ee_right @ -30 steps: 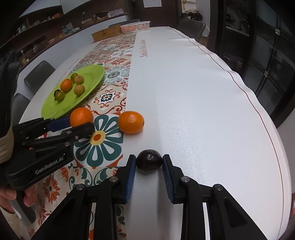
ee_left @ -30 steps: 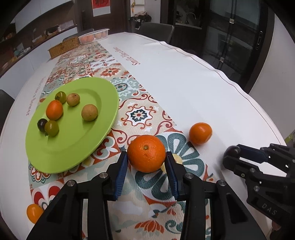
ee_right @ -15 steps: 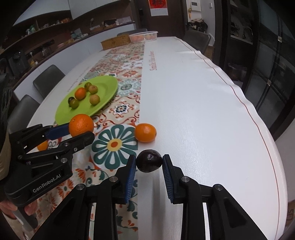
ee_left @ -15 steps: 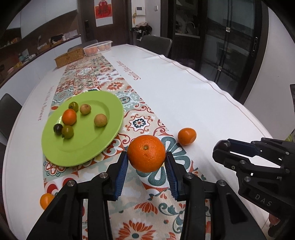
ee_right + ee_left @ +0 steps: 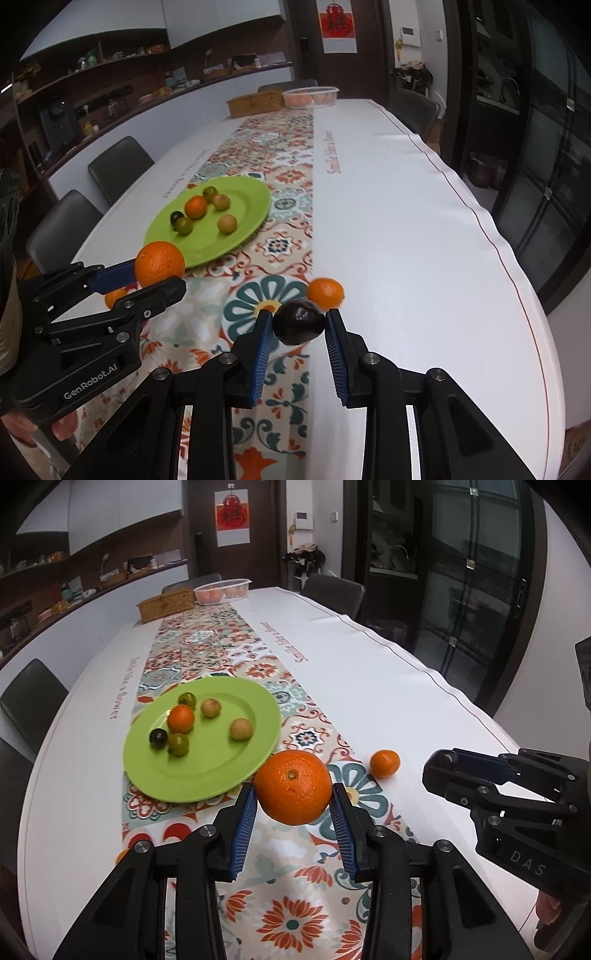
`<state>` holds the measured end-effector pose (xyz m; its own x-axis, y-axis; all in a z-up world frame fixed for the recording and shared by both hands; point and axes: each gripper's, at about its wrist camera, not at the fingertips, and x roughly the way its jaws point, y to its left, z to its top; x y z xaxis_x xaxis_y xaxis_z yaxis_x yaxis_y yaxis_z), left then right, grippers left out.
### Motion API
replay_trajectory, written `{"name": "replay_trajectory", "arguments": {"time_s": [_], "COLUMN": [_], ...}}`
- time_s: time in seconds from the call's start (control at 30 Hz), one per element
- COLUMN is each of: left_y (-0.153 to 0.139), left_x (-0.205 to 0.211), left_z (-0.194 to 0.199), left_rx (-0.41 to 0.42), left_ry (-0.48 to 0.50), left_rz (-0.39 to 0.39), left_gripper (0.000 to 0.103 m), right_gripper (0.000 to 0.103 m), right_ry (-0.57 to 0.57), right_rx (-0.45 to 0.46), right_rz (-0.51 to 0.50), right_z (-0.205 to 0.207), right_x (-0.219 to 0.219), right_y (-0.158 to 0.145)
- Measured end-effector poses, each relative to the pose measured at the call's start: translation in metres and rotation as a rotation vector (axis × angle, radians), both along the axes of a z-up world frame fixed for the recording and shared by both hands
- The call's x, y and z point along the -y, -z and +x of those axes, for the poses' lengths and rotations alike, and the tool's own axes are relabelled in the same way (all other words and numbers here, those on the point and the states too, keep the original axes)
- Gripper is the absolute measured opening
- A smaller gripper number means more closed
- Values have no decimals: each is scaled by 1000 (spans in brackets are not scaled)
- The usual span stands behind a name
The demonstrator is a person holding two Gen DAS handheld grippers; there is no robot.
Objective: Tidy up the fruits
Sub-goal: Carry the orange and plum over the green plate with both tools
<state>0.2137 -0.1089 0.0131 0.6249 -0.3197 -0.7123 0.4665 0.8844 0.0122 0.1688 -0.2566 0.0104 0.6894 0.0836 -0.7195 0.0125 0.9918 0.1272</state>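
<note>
- Fruits are what I am sorting, and the green plate [image 5: 207, 782] is where they gather; in the left wrist view it lies left of centre on the patterned runner [image 5: 295, 915], with six small fruits already on it; its near rim sits just beyond and to the left of what I carry.
- Large orange [image 5: 293, 786]; my left gripper [image 5: 293, 812] is clenched on it, blue pads pressing both flanks, lifted clear of the cloth; this hand is the nearer one to the plate, which lies up and left of it in the frame.
- Dark round fruit [image 5: 299, 322]; my right gripper [image 5: 298, 343] is clamped on it, low at centre in the right wrist view; the plate lies well apart, toward the upper left.
- Small mandarin [image 5: 385, 763] rests loose on the table between the two grippers; another small orange fruit [image 5: 115, 297] peeks out behind the left gripper; both are untouched.
</note>
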Motion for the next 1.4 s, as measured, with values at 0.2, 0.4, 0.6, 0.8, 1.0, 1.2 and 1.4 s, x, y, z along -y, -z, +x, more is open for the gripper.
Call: {"name": "replay_trajectory", "arguments": {"time_s": [0.2, 0.4, 0.6, 0.8, 1.0, 1.2, 1.4], "left_y": [-5, -5, 0, 6, 8, 11, 22], "left_x": [-17, -29, -43, -53, -57, -56, -48], "left_z": [7, 19, 37, 54, 80, 110, 136], "left_rx": [11, 13, 7, -4, -7, -17, -51], "left_ry": [-44, -70, -96, -98, -75, -34, -15], "left_rz": [-7, -2, 1, -1, 0, -5, -6], "left_gripper": [40, 40, 40, 40, 40, 40, 40], "right_gripper": [31, 31, 31, 31, 31, 31, 31], "right_ry": [-43, -96, -139, -192, -231, -274, -289], "right_rx": [27, 40, 33, 29, 30, 6, -57], "right_rz": [4, -7, -11, -24, -29, -12, 24], "right_z": [13, 32, 55, 82, 116, 155, 195], "right_x": [-14, -31, -43, -58, -67, -71, -72], "right_y": [-9, -11, -8, -6, -4, 2, 15]}}
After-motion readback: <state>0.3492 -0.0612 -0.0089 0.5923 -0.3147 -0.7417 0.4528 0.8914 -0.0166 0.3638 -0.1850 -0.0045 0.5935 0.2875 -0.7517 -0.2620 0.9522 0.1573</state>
